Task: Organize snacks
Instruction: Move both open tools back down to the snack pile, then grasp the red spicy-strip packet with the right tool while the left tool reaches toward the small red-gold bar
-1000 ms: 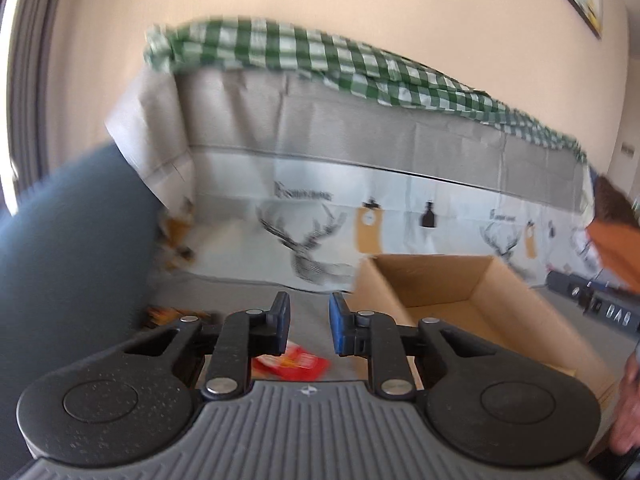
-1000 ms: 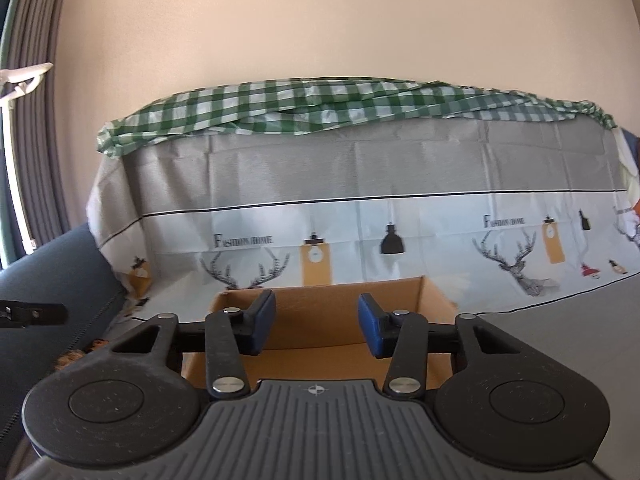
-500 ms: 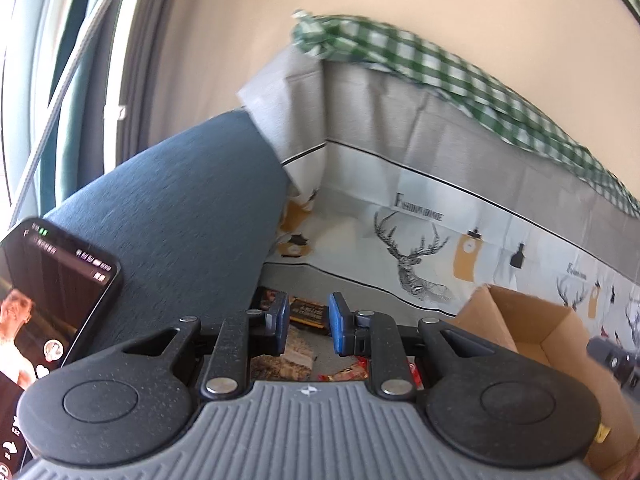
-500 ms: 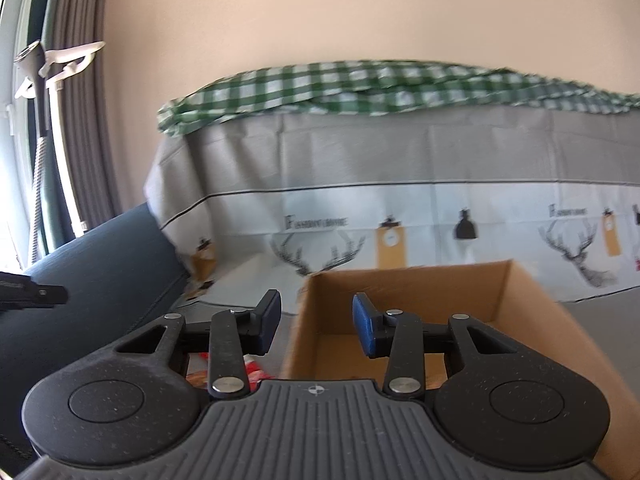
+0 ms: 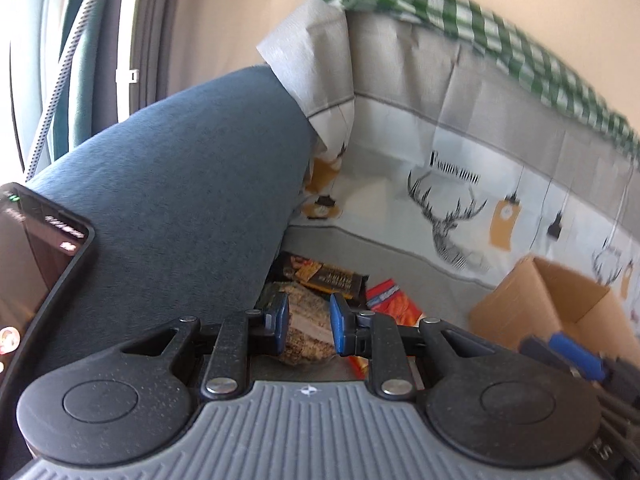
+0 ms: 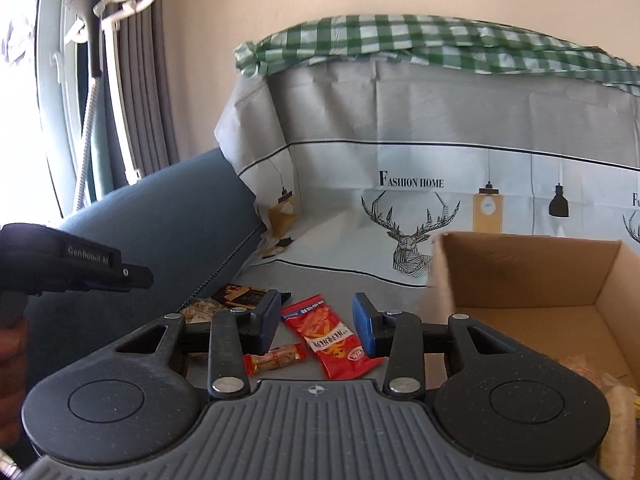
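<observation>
Left wrist view: the left claw (image 5: 308,328) hangs tilted down over a grey printed cover (image 5: 400,216) on a sofa seat, its blue pads a little apart with nothing pinched between them. Seen through the gap lies a speckled brown snack packet (image 5: 306,320), right against the blue sofa arm (image 5: 180,208). Just behind it is a dark snack packet (image 5: 324,274), and to its right a red snack packet (image 5: 394,300). An open cardboard box (image 5: 552,304) stands further right on the cover. The right claw's blue tip (image 5: 576,354), blurred, shows in front of the box. A phone (image 5: 36,248) is clipped at the left edge.

Right wrist view: the right claw (image 6: 316,326) is spread, nothing between its pads; the red snack packet (image 6: 332,336) lies on the cover below the gap. A small orange wrapped snack (image 6: 276,360) rests just left of it, apart. The dark packet (image 6: 240,296) and speckled packet (image 6: 198,306) sit behind the left finger. The box (image 6: 532,272) stands to the right, some pale packets in its near corner. The left claw's black body (image 6: 72,264) enters from the left
</observation>
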`<action>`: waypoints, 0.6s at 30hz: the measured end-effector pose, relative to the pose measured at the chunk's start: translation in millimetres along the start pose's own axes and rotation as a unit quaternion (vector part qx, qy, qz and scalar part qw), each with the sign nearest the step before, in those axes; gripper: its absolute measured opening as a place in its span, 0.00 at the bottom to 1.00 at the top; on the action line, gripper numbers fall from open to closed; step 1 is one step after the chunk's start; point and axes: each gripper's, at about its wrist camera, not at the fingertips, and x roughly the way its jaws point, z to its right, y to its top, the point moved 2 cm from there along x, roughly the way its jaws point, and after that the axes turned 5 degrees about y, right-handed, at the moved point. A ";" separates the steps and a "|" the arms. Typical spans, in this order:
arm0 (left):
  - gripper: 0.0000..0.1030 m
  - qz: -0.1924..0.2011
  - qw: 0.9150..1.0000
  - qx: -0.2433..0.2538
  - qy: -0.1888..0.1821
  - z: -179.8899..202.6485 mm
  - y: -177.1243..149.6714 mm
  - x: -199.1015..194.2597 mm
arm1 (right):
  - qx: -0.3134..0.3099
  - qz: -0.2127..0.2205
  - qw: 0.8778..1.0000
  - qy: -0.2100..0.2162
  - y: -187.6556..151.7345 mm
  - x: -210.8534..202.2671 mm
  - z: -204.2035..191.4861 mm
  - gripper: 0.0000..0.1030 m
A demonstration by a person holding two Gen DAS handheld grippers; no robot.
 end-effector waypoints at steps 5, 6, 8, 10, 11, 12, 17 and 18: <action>0.25 -0.019 1.000 0.009 0.002 4.8 -4.0 14.5 | 0.018 -0.021 0.999 -0.024 0.5 42.9 2.0 0.51; 0.27 -0.025 1.000 -0.001 0.000 3.4 -4.2 16.6 | 0.022 -0.024 0.999 -0.031 0.6 50.9 3.6 0.53; 0.31 -0.046 0.997 -0.058 -0.019 -5.2 -5.9 19.9 | 0.026 -0.028 0.998 -0.047 0.7 66.4 7.3 0.59; 0.33 -0.061 0.992 -0.108 -0.037 -12.2 -8.4 21.8 | 0.028 -0.032 0.997 -0.061 1.1 81.9 10.4 0.66; 0.34 -0.061 0.990 -0.121 -0.038 -13.2 -9.0 22.1 | 0.033 -0.039 0.997 -0.063 0.8 91.3 12.7 0.69; 0.37 -0.061 0.989 -0.129 -0.038 -12.8 -9.2 22.8 | 0.037 -0.048 0.996 -0.062 -0.1 100.2 14.2 0.71; 0.55 -0.081 0.984 -0.155 -0.038 -2.5 -11.6 32.1 | 0.028 -0.098 0.992 -0.069 -7.7 139.8 16.1 0.79; 0.58 -0.084 0.982 -0.165 -0.036 -1.7 -12.4 34.0 | 0.023 -0.111 0.991 -0.069 -9.4 147.1 15.5 0.80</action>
